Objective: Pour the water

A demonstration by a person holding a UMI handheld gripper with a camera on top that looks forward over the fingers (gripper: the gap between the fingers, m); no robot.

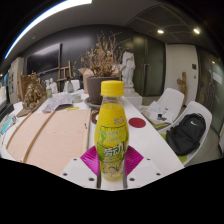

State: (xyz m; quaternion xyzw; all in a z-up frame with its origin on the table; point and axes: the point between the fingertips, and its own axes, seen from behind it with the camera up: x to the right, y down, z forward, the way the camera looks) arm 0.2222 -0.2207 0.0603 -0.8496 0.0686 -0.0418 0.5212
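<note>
White tabletop (150, 135) stretches ahead. Upright between the jaws stands the yellow bottle (112, 133), long axis vertical, magenta pads (92, 160) hugging its base, so the gripper (112, 168) appears clamped on it. Beyond, a potted plant (100, 72).

Single handheld gripper (111, 170), seen from its own camera; no hand or arm in view. Two fingers reach forward from the bottom of the view, roughly level, angled slightly inward toward each other. Finger bodies are white/light (82, 170). Magenta pads (93, 160) on the inner faces, visible on both sides. Jaws are partly closed, both pads pressing on a yellow bottle (111, 130) standing upright between them. Pad contact sits low on the bottle's body.
</note>
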